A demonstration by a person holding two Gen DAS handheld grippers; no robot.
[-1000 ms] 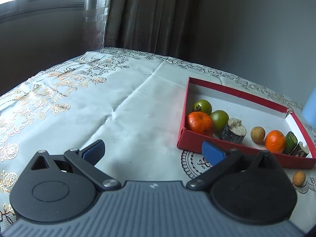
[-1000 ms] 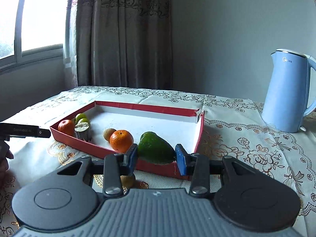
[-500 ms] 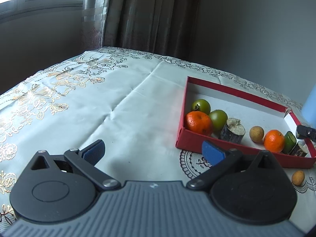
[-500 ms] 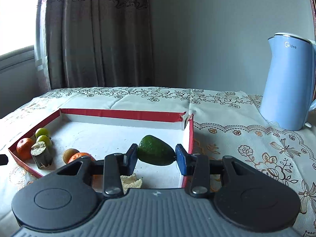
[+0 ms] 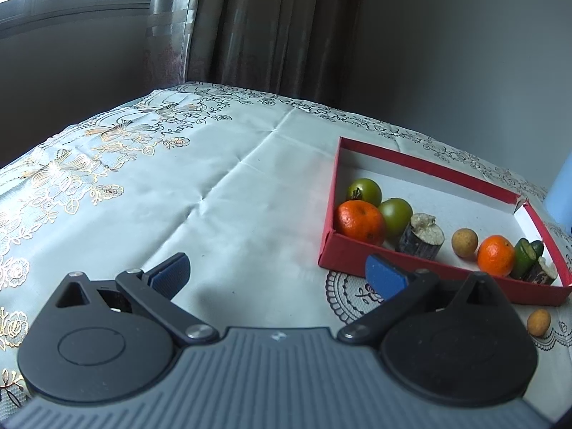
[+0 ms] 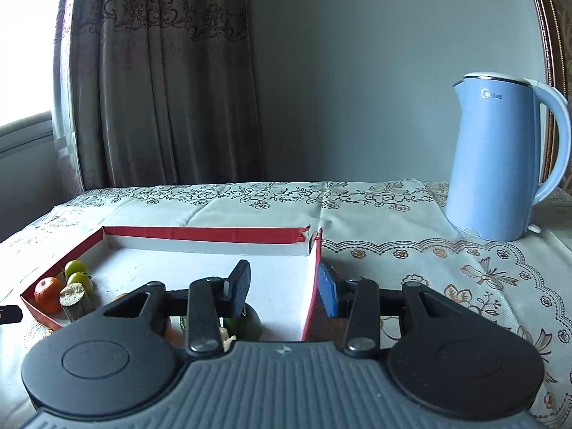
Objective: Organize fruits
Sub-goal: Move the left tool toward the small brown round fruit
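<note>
The green fruit [image 6: 246, 323] has dropped from my right hand-held gripper [image 6: 282, 287] into the red box [image 6: 200, 236]; its jaws now stand apart, empty, astride the right wall.

Two oranges [image 5: 360, 222], two green tomatoes [image 5: 365, 192] and two cane stumps [image 5: 421, 237] sit in one red box [image 5: 422, 168]. Two longans [image 5: 464, 243] show, one kettle [image 6: 500, 171]

The only writing I can make out is the brand "Midea" on the pale blue kettle [image 6: 500, 164], printed in grey just under its lid beside a small round logo (the first letter runs into that logo, so it reads almost like "idea"). A dark tab [image 6: 9, 314] at the left edge bears marks too small to read.
</note>
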